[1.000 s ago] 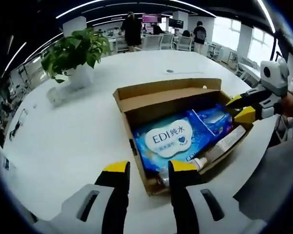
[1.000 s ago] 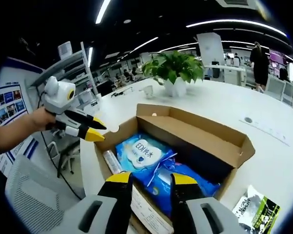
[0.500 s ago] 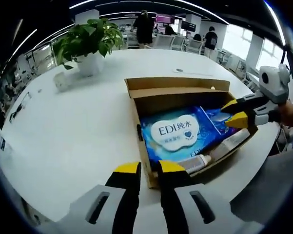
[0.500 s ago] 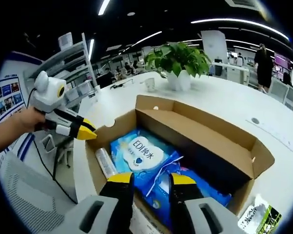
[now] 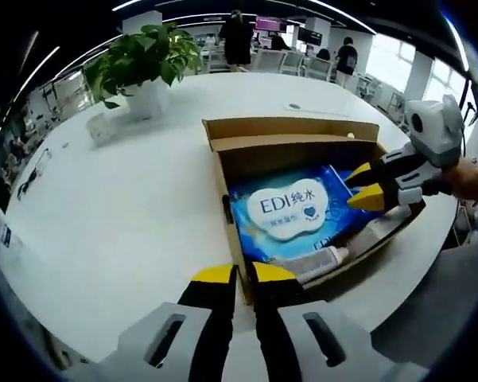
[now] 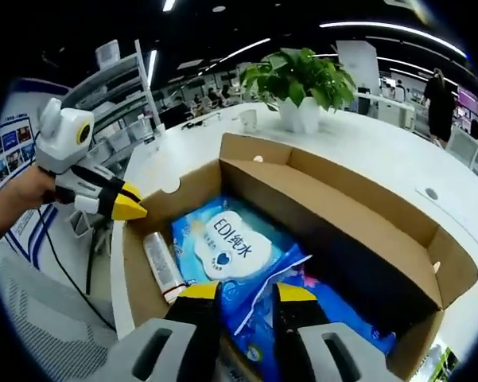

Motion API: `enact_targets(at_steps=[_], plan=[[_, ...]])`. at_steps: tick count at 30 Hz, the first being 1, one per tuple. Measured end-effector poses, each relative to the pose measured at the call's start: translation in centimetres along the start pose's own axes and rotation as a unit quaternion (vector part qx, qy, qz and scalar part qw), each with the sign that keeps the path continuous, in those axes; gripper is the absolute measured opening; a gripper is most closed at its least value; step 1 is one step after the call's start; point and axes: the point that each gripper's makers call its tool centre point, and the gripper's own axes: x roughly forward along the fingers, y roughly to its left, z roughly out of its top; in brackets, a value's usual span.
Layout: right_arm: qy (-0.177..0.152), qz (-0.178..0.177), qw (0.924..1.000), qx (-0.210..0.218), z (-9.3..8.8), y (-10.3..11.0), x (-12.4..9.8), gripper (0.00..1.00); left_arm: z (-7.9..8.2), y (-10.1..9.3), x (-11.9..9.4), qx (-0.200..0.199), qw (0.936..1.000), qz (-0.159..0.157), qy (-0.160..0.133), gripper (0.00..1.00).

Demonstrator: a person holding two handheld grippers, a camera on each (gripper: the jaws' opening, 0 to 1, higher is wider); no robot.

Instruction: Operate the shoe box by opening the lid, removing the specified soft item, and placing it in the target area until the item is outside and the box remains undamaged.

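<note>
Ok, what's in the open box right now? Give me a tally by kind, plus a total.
Blue wet-wipe packs: 2, the EDI pack and a darker blue pack beside it
Tubes: 1, the white tube lying along the box wall
Total: 3 things inside the cardboard box

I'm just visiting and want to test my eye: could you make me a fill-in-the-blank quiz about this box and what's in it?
1. The cardboard box on the white table has its lid ____.
2. The wipes pack inside is coloured ____.
3. Beside the pack lies a white ____.
4. Behind the box stands a potted ____.

Missing words: open; blue; tube; plant.
</note>
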Motion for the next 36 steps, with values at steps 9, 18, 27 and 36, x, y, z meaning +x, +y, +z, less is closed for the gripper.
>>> enact_targets(at_steps=[9,18,27,36], plan=[[0.024,0.001,0.9997,0.008,-0.6,0.0,1.9,0.19,0.0,0.2,0.0,0.001,1.0000,0.003,-0.001,0.05],[0.021,-0.005,0.9993,0.029,-0.3,-0.9,1.7,0.02,0.0,0.3,0.0,0.009,0.9999,0.004,0.006,0.05],[-0.014,0.003,0.9979,0.063,1.4,-0.2,0.0,0.00,-0.1,0.3,-0.1,0.010,0.9998,0.008,0.012,0.05],[-0.035,-0.015,0.9973,0.063,1.4,-1.4,-2.4,0.00,-0.1,0.3,-0.1,0.019,0.9995,0.010,0.021,0.06]])
